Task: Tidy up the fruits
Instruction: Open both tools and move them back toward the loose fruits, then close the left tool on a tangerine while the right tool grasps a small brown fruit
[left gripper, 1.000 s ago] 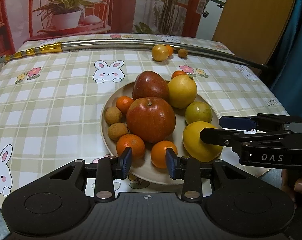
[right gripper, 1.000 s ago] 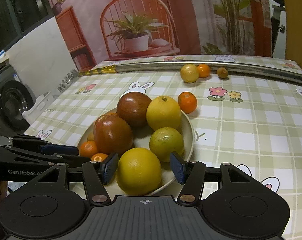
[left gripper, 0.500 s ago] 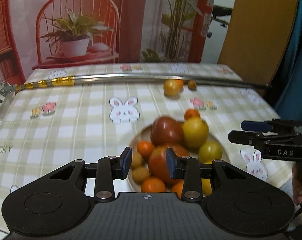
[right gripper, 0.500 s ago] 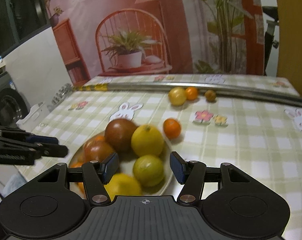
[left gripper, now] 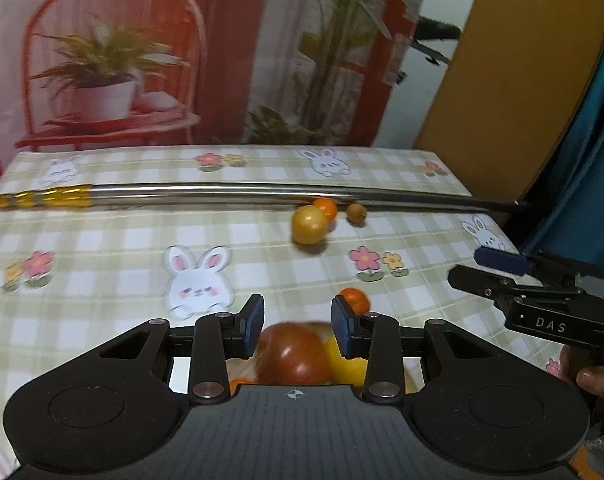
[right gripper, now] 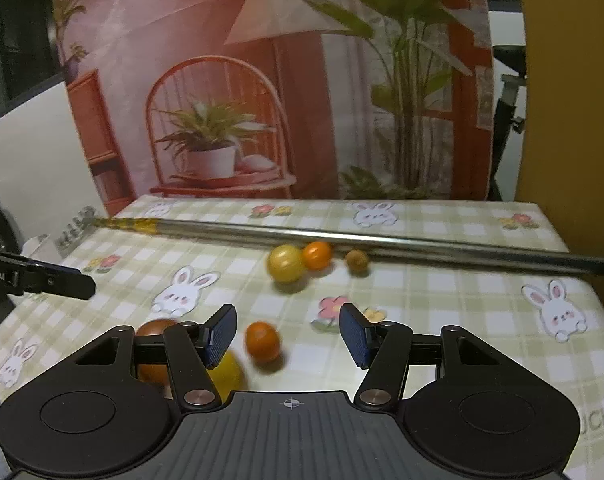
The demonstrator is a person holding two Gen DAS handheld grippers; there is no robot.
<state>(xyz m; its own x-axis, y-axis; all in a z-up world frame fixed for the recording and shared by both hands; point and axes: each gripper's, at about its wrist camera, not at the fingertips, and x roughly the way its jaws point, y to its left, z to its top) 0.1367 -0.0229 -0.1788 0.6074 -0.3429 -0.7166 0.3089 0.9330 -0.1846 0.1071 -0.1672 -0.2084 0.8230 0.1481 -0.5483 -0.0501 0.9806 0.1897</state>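
Left wrist view: left gripper [left gripper: 297, 322] with jaws parted, nothing clamped between the blue pads [left gripper: 255, 318]. Seen through the gap, lower down: a red apple [left gripper: 294, 352], a yellow fruit [left gripper: 343, 360] just right of it behind the right pad. A small orange [left gripper: 353, 298] peeking just beyond the right fingertip, on the checked tablecloth [left gripper: 114, 248]. Well beyond the fingertips, slightly right: a yellow round fruit [left gripper: 309, 224], a second orange [left gripper: 325, 206] touching it behind, a small brown fruit [left gripper: 356, 213] just to the right, all close against a long metal pole [left gripper: 222, 191] lying across the table. Off to the right of the fingers, the right gripper [left gripper: 497, 266], a hand [left gripper: 597, 380] on its grip.

Right wrist view: right gripper [right gripper: 288, 330] with jaws standing apart and empty. Small orange [right gripper: 263, 341] seen through the gap, nearer the left pad, resting on the cloth. Red apple [right gripper: 156, 328] and yellow fruit [right gripper: 226, 374] behind and below the left finger, largely hidden. Far ahead of the fingertips, the yellow, orange and brown trio beside the pole [right gripper: 381, 242]. Far left, a tip of the left gripper, too little showing to judge its jaws.
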